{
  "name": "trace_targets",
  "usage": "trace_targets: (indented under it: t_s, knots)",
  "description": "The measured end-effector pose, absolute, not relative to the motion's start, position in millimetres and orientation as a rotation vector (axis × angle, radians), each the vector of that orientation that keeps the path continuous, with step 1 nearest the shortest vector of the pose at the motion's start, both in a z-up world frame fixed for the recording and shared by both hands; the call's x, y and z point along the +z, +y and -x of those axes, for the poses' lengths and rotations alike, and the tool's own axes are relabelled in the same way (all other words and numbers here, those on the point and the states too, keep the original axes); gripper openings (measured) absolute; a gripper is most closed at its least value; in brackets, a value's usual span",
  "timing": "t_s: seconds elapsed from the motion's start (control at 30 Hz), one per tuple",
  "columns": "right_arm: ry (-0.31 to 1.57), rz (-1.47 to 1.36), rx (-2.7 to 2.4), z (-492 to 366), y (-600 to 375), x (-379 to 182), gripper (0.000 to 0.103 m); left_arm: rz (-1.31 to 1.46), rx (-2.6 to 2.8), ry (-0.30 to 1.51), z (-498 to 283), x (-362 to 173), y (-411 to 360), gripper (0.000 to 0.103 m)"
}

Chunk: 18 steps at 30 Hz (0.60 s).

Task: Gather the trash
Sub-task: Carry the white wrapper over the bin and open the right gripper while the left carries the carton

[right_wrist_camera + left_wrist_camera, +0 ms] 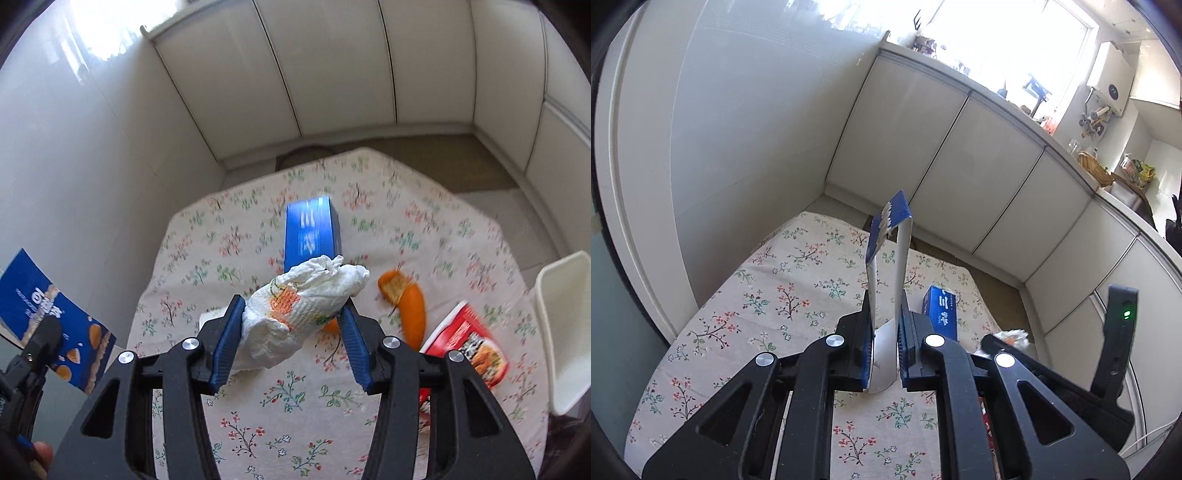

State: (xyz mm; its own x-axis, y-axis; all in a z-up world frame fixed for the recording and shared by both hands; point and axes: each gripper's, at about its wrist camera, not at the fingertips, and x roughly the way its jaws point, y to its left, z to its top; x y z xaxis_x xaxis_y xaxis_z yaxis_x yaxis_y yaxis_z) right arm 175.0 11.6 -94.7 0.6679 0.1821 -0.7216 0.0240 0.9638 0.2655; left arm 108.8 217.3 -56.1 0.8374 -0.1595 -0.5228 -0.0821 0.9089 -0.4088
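Observation:
My left gripper (885, 306) is shut on a flat blue snack wrapper (888, 221) with a silver inside, which stands up from between its jaws. The right wrist view shows that wrapper (44, 306) at the far left, off the table's edge. My right gripper (291, 306) is shut on a crumpled white paper towel (306, 295) with an orange print, held above the floral tablecloth (258, 424). Beyond it on the cloth lies a blue box (312, 229). Right of the jaws lie orange peel (410, 310) and a red food packet (469, 347).
A white tray-like container (565, 332) stands at the table's right edge. A small white object (211, 317) is half hidden behind the right gripper's left finger. White cabinet doors (332, 66) and a wall close in behind and left of the table.

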Motion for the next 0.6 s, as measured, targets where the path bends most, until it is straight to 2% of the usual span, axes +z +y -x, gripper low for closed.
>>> trace_targets:
  t_s: [0.3, 0.6]
  knots:
    - [0.646, -0.204, 0.060, -144, -32, -41, 0.051, 0.346, -0.069, 0.492, -90, -19, 175, 0.011]
    - [0.540, -0.170, -0.040, -120, -107, -15, 0.051, 0.326, -0.127, 0.480, -87, -7, 122, 0.011]
